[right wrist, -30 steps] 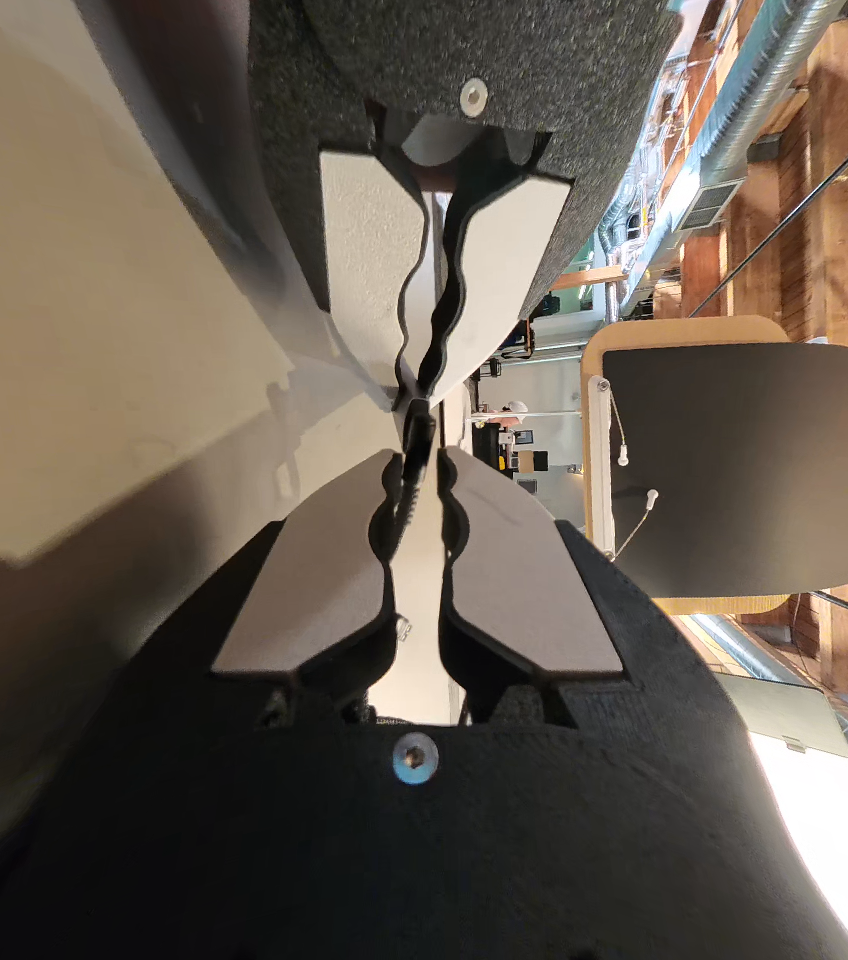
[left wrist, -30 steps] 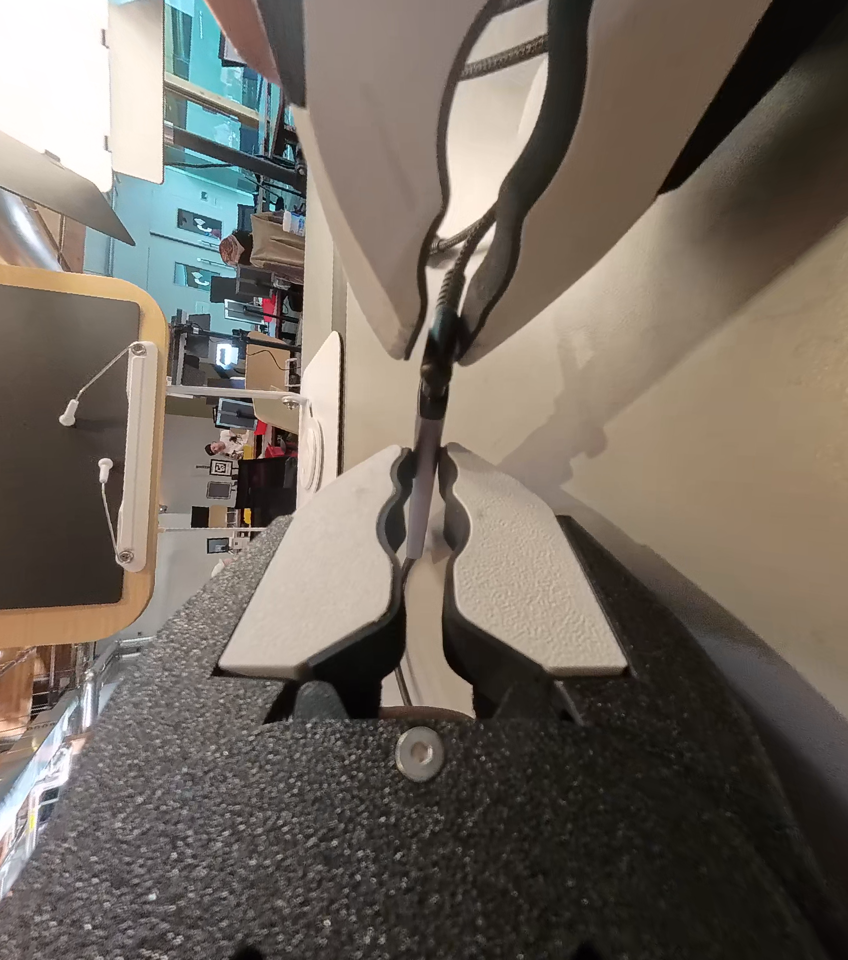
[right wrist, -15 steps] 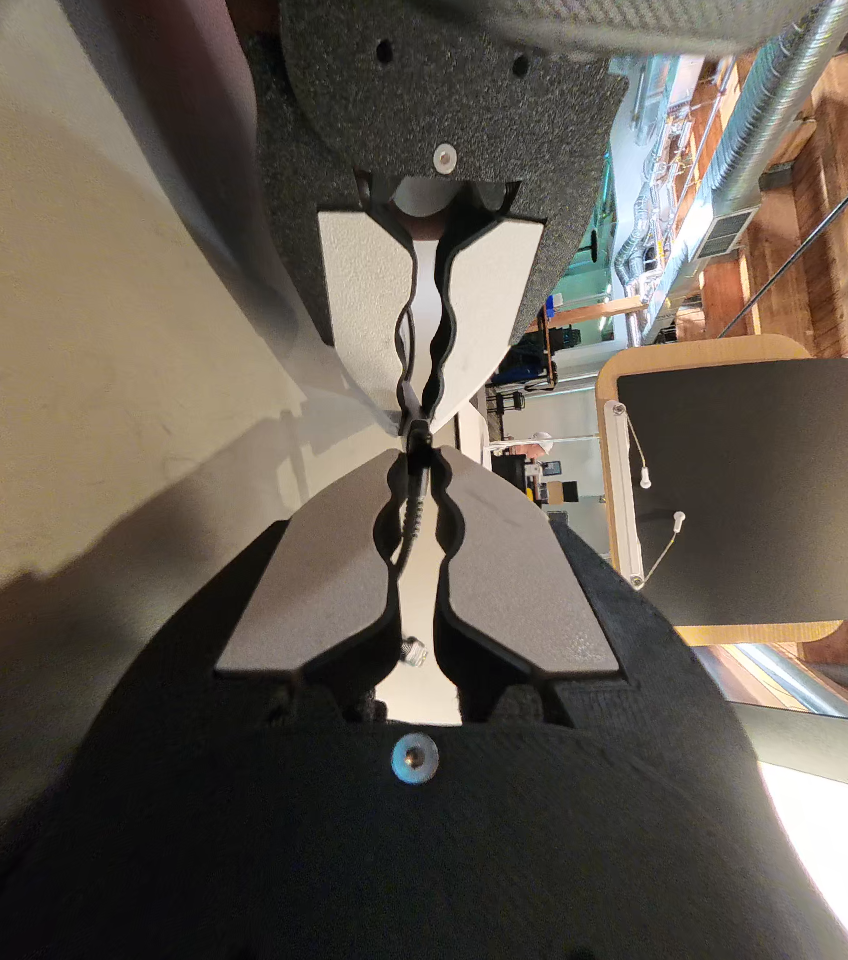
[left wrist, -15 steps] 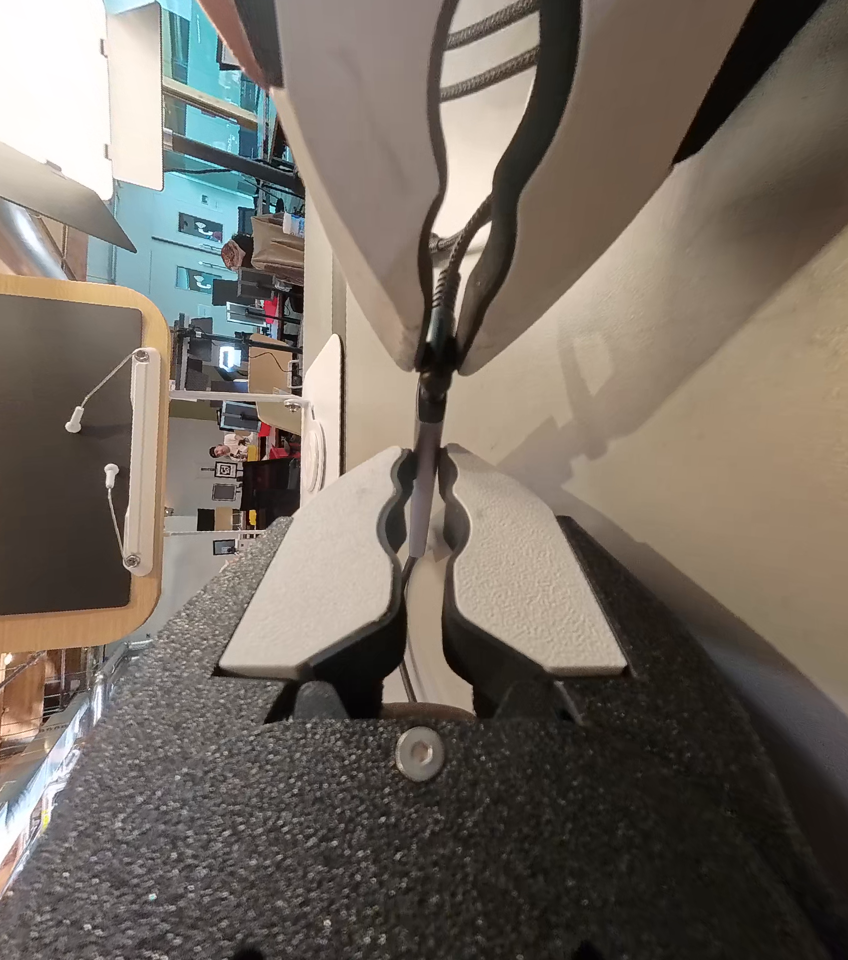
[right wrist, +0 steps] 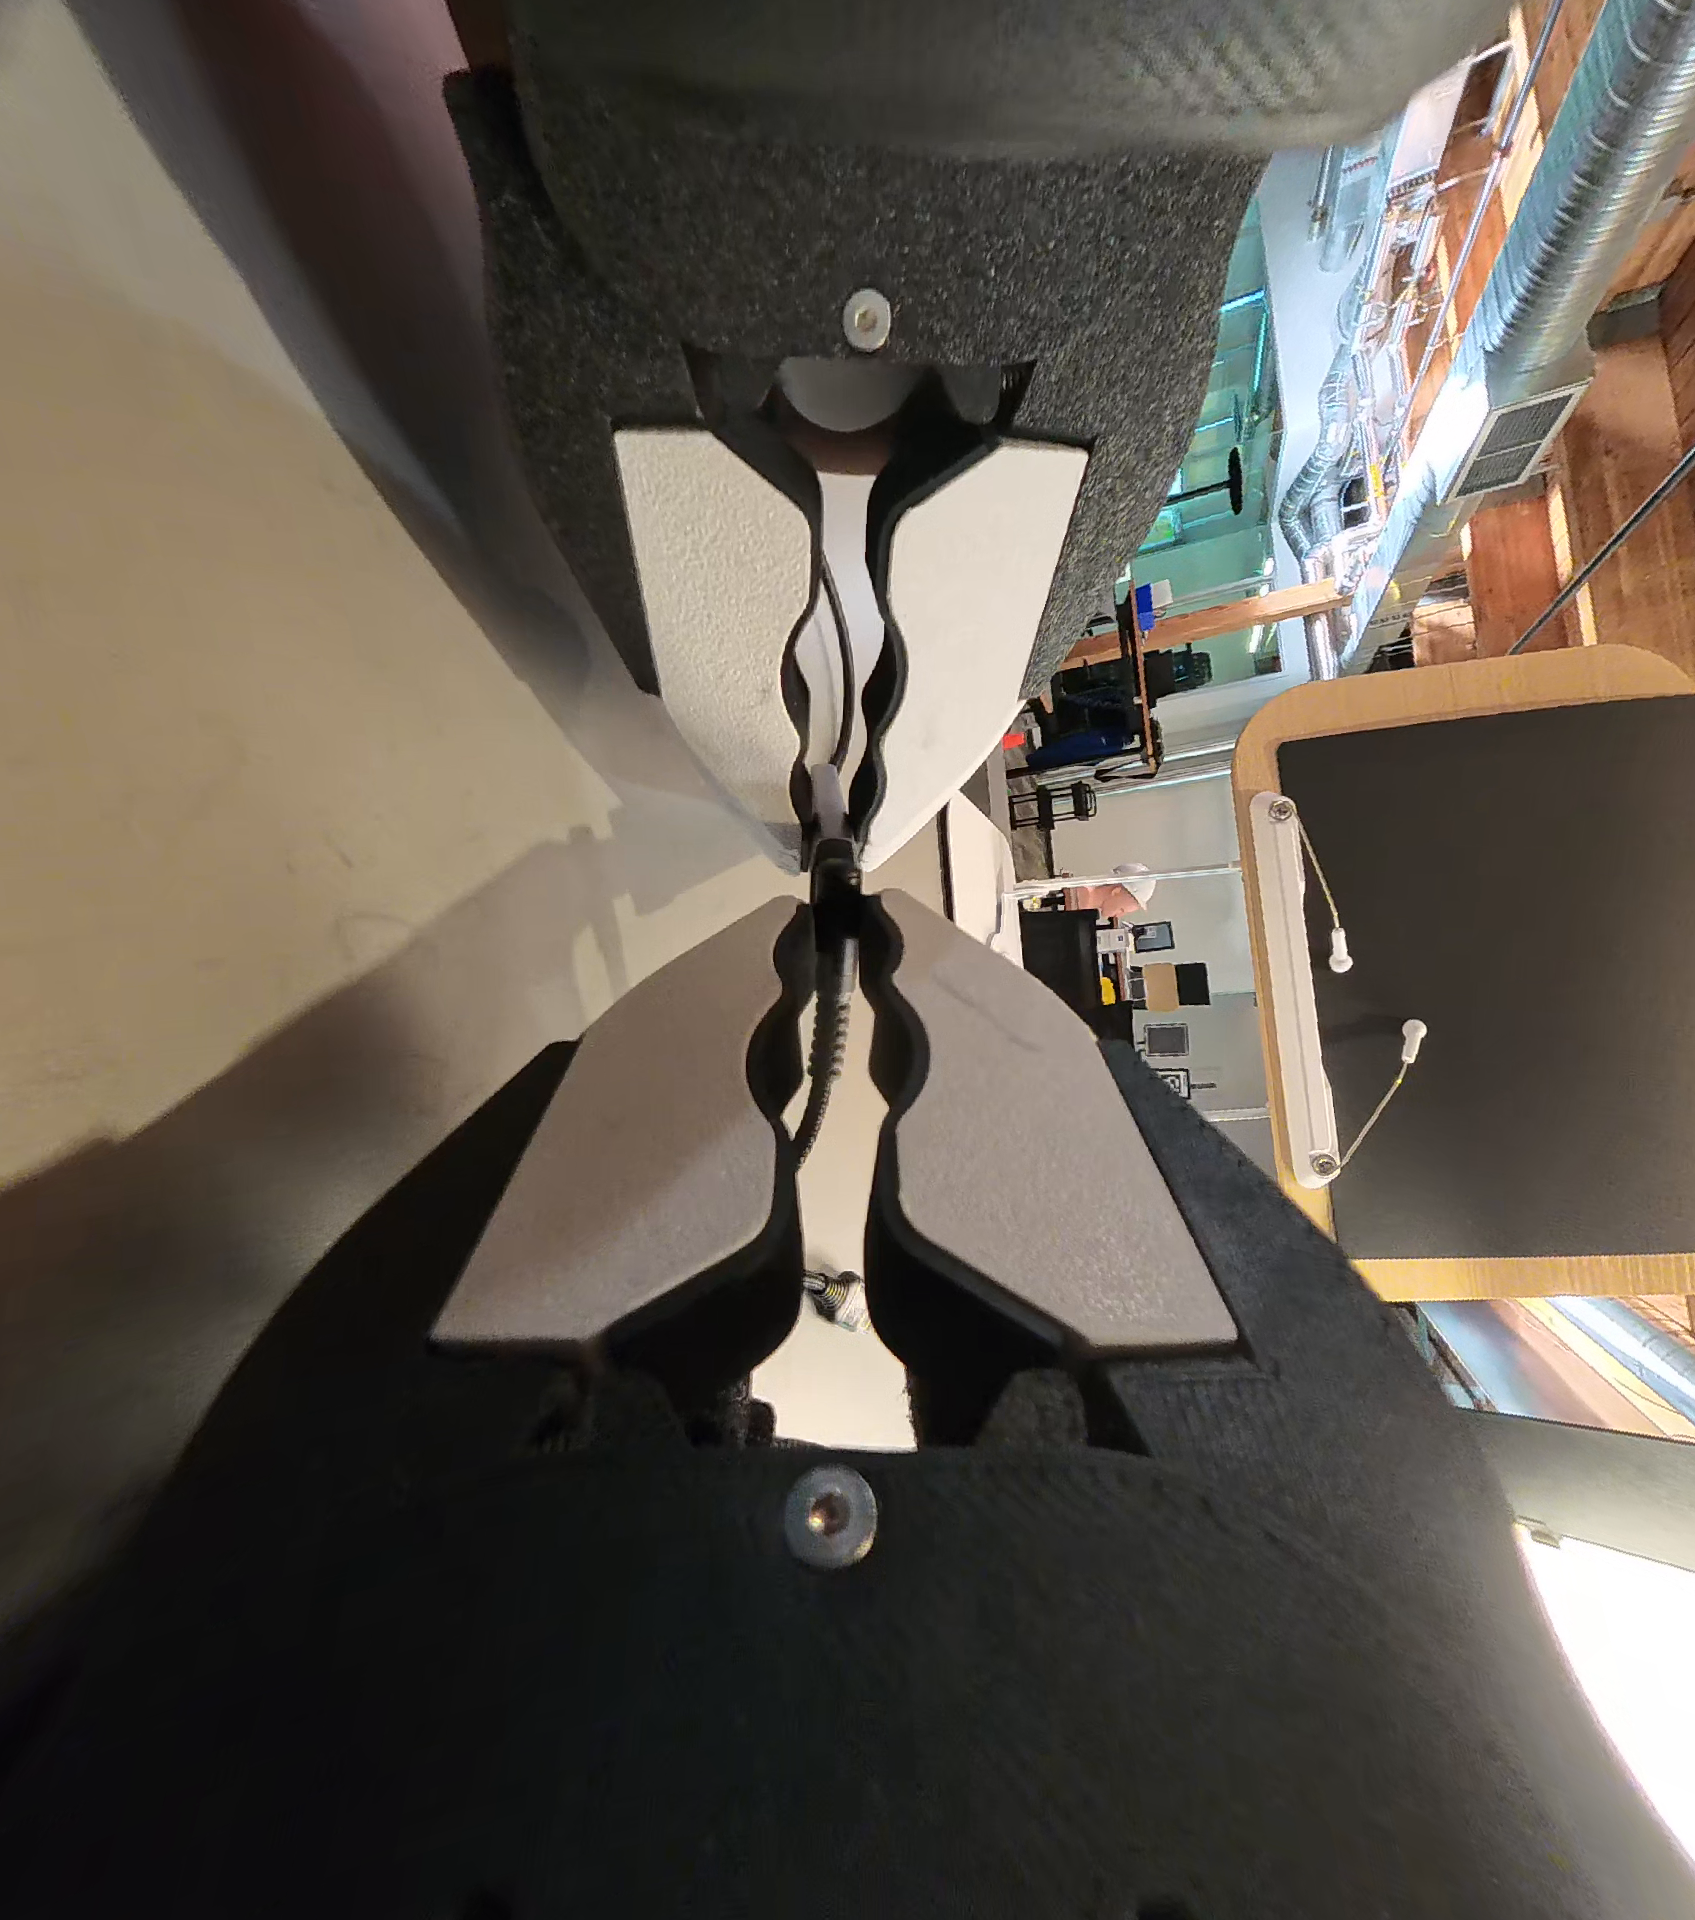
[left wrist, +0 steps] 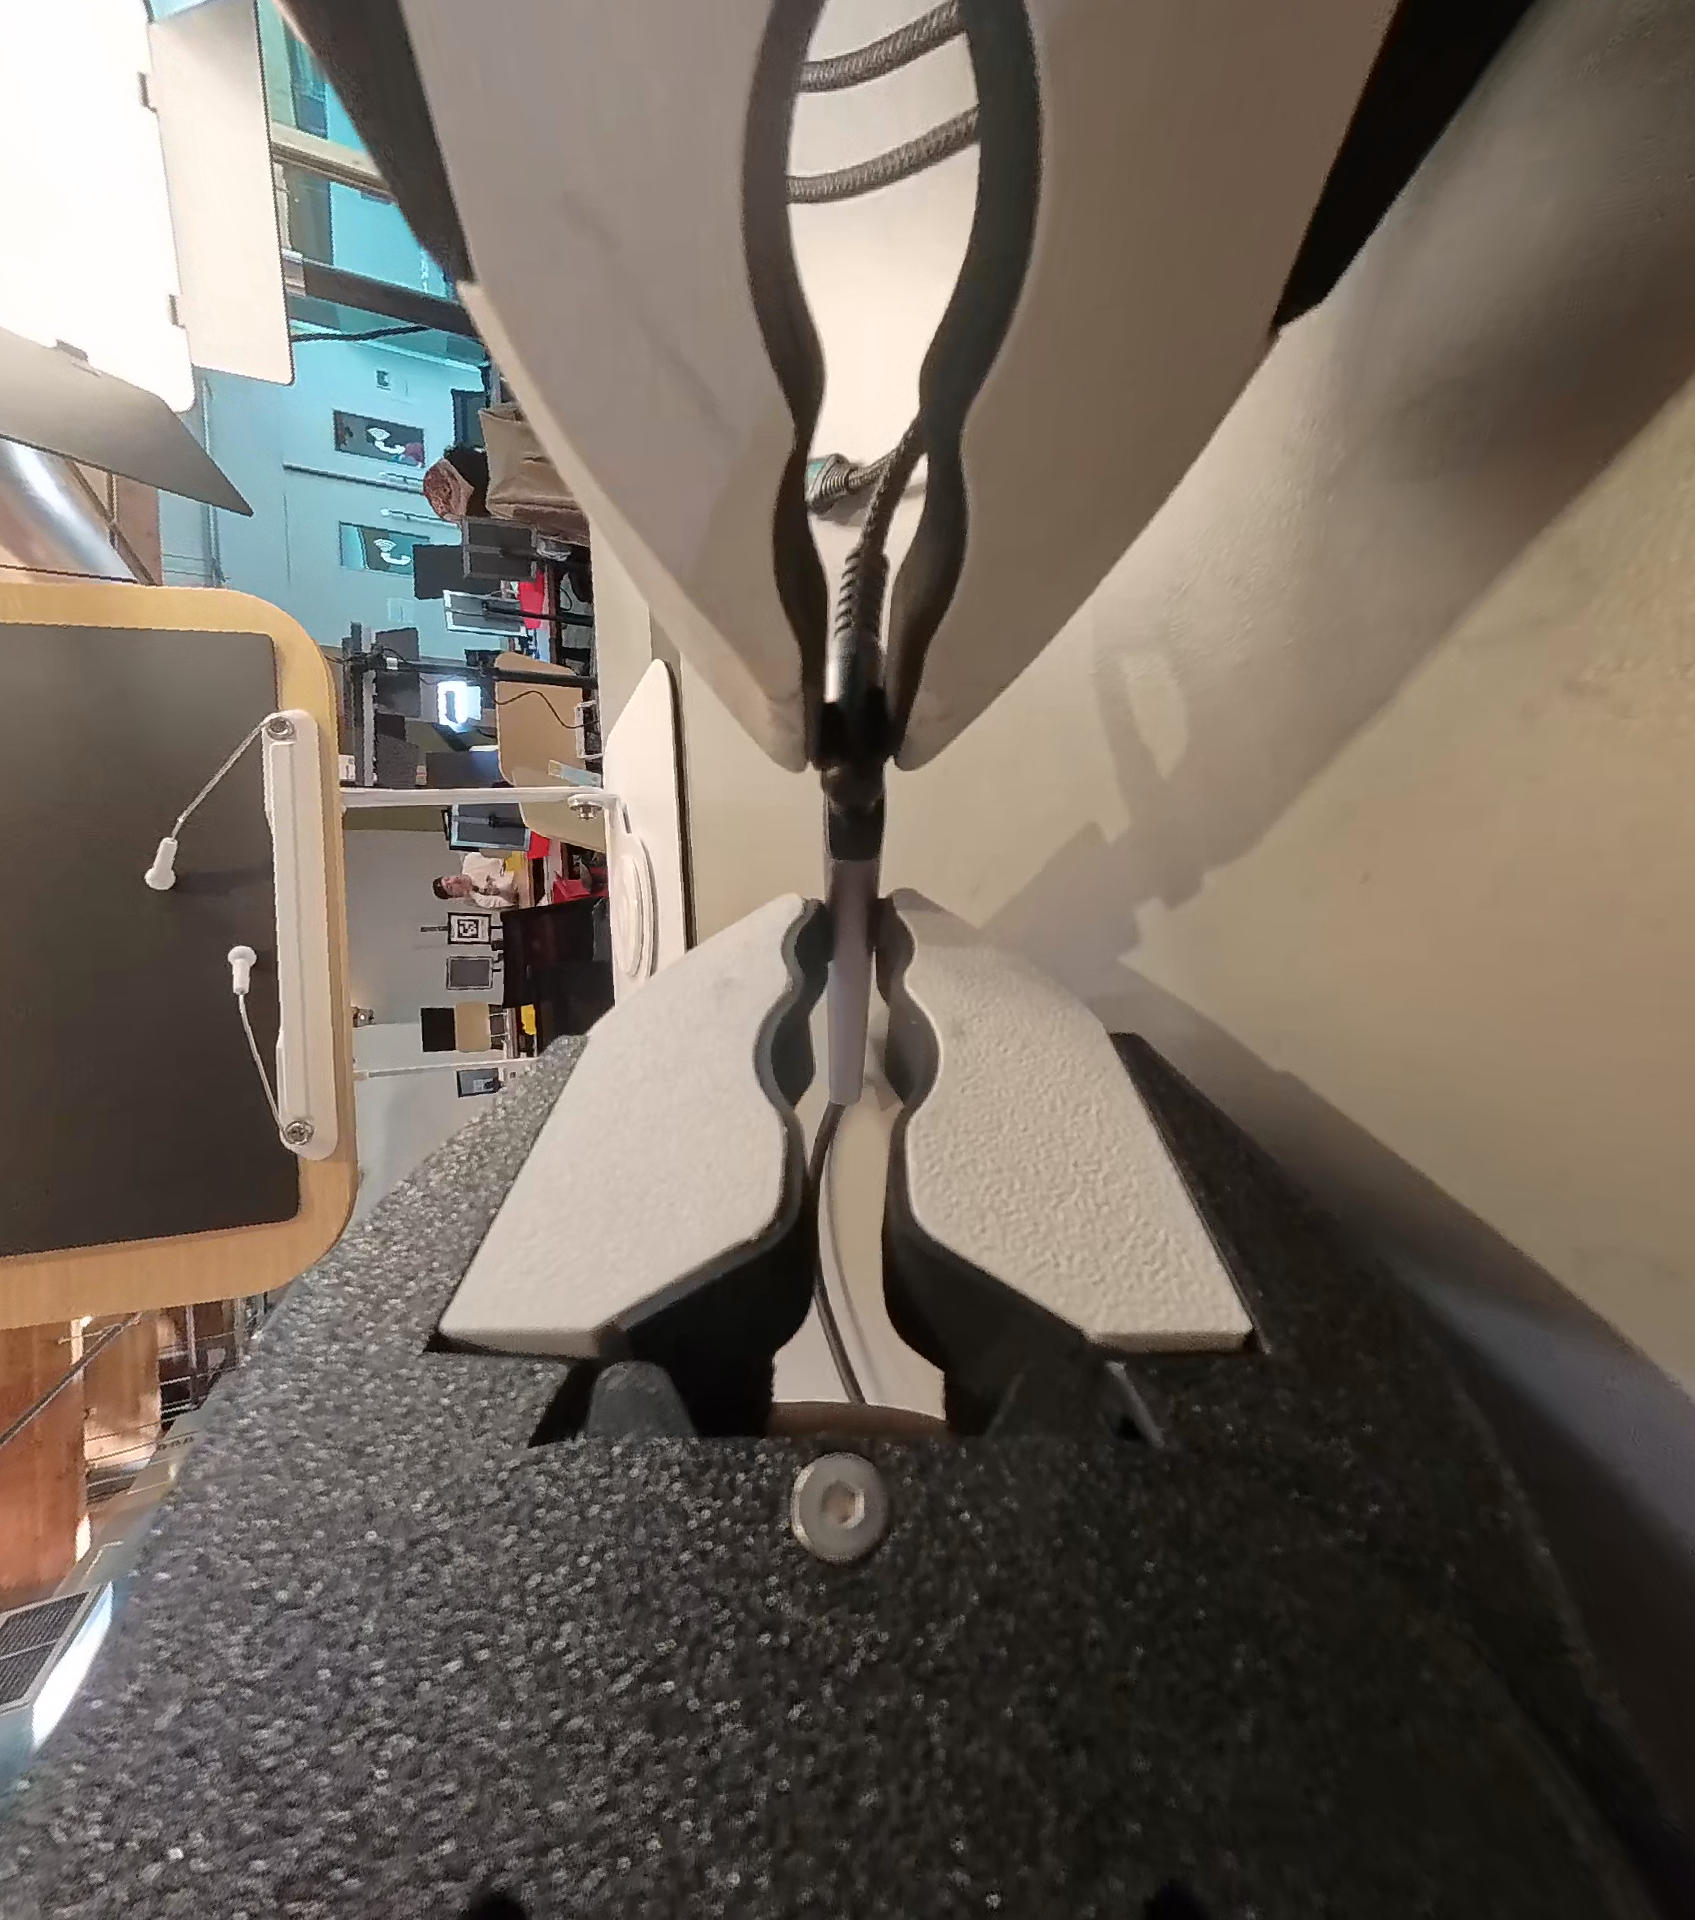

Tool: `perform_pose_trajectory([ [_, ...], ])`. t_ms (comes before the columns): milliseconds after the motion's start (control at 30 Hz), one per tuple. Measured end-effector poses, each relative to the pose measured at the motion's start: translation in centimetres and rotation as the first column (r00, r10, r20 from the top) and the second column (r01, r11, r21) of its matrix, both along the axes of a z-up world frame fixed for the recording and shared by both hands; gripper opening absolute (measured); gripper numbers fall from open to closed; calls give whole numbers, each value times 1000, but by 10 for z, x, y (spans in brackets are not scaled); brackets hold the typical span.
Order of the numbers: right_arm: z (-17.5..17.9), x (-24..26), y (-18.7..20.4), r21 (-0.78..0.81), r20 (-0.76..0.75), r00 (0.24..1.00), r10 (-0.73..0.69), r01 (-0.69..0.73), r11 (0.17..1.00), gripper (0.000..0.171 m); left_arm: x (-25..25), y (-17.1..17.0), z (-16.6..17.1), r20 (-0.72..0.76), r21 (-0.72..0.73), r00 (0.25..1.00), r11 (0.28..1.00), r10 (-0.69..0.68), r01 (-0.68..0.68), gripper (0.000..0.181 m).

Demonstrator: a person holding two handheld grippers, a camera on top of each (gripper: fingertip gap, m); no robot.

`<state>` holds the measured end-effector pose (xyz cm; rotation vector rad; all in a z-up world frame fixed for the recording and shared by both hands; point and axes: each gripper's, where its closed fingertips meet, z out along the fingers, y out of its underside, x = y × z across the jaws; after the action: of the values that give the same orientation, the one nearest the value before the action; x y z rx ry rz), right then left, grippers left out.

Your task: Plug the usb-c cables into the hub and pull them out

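The two grippers are presented tip to tip, both cameras being rolled sideways against a cream table surface [left wrist: 1445,935].

Left gripper [left wrist: 848,920]: the jaws are drawn narrow and are clamped on the thin grey hub [left wrist: 848,997], which is seen edge-on between the wavy inner faces of the fingers [left wrist: 677,1091]. A thin dark lead [left wrist: 822,1195] is seen to run from the hub's near end back between the fingers toward the gripper body.

Right gripper [right wrist: 835,914]: the jaws are likewise drawn narrow and are closed on the black usb-c plug [right wrist: 832,883], its ribbed strain relief [right wrist: 822,1029] lying in the gap between the grey fingers [right wrist: 656,1143]. A braided cable [left wrist: 884,166] is seen behind the right gripper [left wrist: 848,727] in the left wrist view, looped across the table. A second loose connector end [right wrist: 838,1294] is visible low between the right fingers, resting on the table.

Position of the task items: the plug and the hub are met end to end, in line, between the two sets of fingertips. Whether the plug is fully seated cannot be told.

Surroundings: a dark panel with a pale wooden frame [left wrist: 95,935] is recorded at the side, with an open workshop space beyond it.
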<state>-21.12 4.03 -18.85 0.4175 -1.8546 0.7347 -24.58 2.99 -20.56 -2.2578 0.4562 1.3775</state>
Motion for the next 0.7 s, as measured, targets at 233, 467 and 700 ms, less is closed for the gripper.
perform_pose_trajectory([
  [233, 2, 1, -1, 0, -4, 1000, -2, 2, 1000, 8, 2, 2, 3, -6, -10, 1000, 1000, 7, -7, 8],
  [467, -8, 0, 2, 7, 55, 998, -9, 8, 1000, 8, 0, 4, -4, 21, 12, 1000, 1000, -5, 5, 10],
  [700, -22, 4, 4, 56, 136, 991, -7, -1, 998, 8, 10, 0, -14, 227, 155, 969, 986, -100, 65, 18],
])
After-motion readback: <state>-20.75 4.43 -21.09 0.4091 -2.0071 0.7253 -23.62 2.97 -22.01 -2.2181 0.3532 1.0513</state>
